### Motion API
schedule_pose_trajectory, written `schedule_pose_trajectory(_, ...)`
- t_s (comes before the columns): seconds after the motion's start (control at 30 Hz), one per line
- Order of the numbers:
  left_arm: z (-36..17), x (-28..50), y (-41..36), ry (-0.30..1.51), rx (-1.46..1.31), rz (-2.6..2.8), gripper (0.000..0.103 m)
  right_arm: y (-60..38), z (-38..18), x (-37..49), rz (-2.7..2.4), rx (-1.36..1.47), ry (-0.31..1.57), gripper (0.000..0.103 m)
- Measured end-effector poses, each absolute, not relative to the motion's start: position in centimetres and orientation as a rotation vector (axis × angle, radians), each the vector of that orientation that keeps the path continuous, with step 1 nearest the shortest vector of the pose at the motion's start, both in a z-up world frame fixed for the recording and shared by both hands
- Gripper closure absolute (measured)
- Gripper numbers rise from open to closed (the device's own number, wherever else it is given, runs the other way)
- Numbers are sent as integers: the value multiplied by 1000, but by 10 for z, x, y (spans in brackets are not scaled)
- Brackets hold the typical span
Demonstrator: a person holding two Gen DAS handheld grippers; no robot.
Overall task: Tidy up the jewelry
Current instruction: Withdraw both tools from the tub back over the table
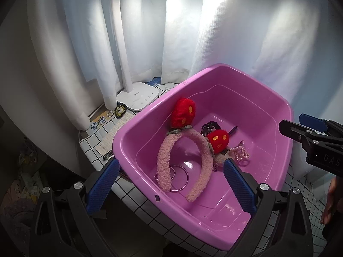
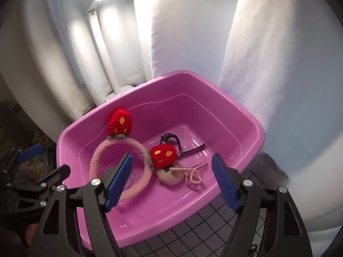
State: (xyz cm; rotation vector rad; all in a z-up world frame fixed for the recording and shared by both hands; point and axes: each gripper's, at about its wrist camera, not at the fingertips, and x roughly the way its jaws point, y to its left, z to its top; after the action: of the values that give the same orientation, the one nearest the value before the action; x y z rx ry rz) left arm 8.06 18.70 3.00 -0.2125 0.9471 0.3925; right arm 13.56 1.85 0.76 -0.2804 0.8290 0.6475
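Note:
A pink plastic tub point(image 1: 253, 227) point(image 2: 255, 128) stands on a checked tablecloth. In it lie a fuzzy pink headband point(image 1: 165, 156) point(image 2: 96, 158) with two red strawberry pompoms point(image 1: 183, 113) point(image 2: 120, 122), a pink bead necklace point(image 1: 242, 152) point(image 2: 190, 174), a black watch point(image 1: 209, 127) point(image 2: 171, 138), a dark hair comb point(image 2: 193, 150) and thin purple bangles point(image 1: 180, 177). My left gripper point(image 1: 171, 186) is open and empty above the tub's near rim. My right gripper point(image 2: 173, 184) is open and empty above the tub, near the necklace. It also shows at the right edge of the left wrist view point(image 1: 306, 137).
A white desk lamp base point(image 1: 137, 98) stands behind the tub to the left, beside a small black and gold badge point(image 1: 120, 111) and papers point(image 1: 107, 132). White curtains point(image 1: 193, 32) hang close behind. The table edge drops off at the left.

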Motion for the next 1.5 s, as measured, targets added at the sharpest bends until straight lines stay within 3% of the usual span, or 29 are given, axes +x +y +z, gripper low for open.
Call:
schedule_pose_trajectory(0.77,53,39,29,918,-158,227,7,-206,8,15,470,-86,761,26)
schedule_pose_trajectory(1.17,18,25,-51,960,-202,113,6,-346,-40,-43,302,22,793,19)
schedule_pose_trajectory(1.5,-38,19,-110,1038,-158,57,6,-391,-105,-59,269,55,864,19)
